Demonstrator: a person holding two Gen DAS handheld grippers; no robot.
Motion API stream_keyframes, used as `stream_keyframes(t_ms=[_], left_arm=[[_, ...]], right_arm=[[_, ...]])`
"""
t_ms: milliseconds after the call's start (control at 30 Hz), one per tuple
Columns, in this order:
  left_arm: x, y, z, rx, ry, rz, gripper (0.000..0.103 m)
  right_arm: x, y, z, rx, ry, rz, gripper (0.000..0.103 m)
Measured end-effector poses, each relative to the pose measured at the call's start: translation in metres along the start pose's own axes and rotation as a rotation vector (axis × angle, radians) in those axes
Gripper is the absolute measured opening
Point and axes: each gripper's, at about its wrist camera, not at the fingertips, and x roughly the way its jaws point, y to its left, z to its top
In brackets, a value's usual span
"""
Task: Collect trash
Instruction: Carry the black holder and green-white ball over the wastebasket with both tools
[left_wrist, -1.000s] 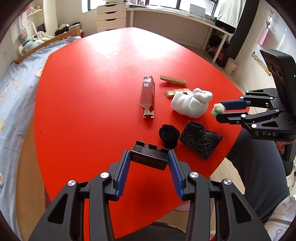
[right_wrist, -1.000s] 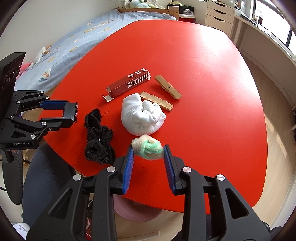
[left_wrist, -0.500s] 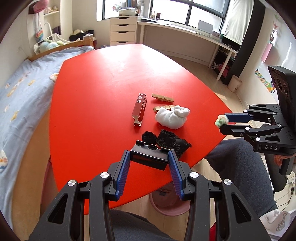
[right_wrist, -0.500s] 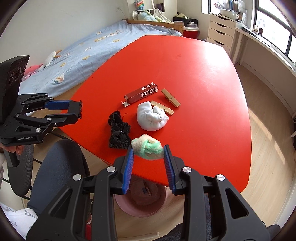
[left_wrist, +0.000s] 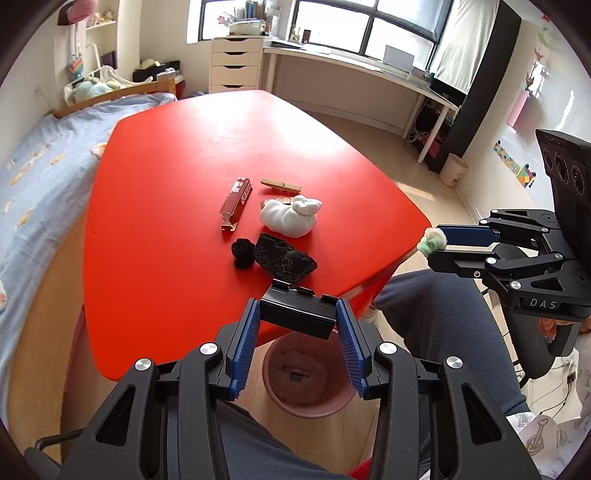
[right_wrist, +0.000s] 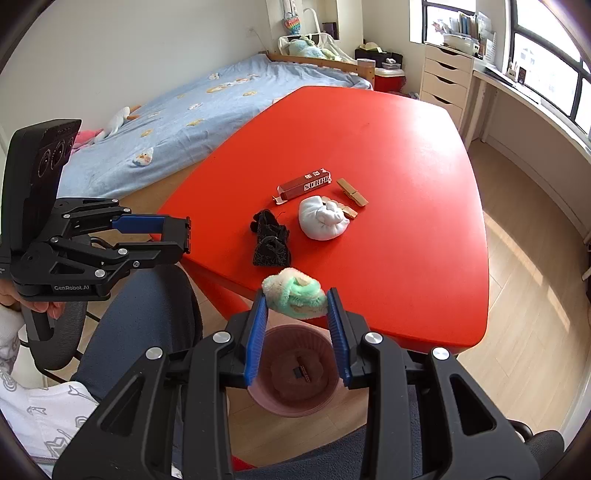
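Pinching a fuzzy green-and-cream wad (right_wrist: 294, 294) in my right gripper (right_wrist: 296, 310) and a hard, boxy black plastic piece (left_wrist: 298, 311) in my left gripper (left_wrist: 298, 325), I hold both above the round pink bin (right_wrist: 273, 400) beside the glossy red table (right_wrist: 388, 147).

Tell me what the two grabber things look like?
Both grippers, left and right, are black frames with silver screws and ridged blue pads. One is marked "GenRobot.AI", the other "DAS". Each has a black box with round lenses. No cables show.
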Motion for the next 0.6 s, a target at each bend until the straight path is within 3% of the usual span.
stream_keyframes(t_ms=[600], left_arm=[[0.015,-0.025,-0.025,0.0,0.057,-0.047,0.042]], right_arm=[[0.011,0.004,-0.031,0.03,0.053,0.036,0.032]])
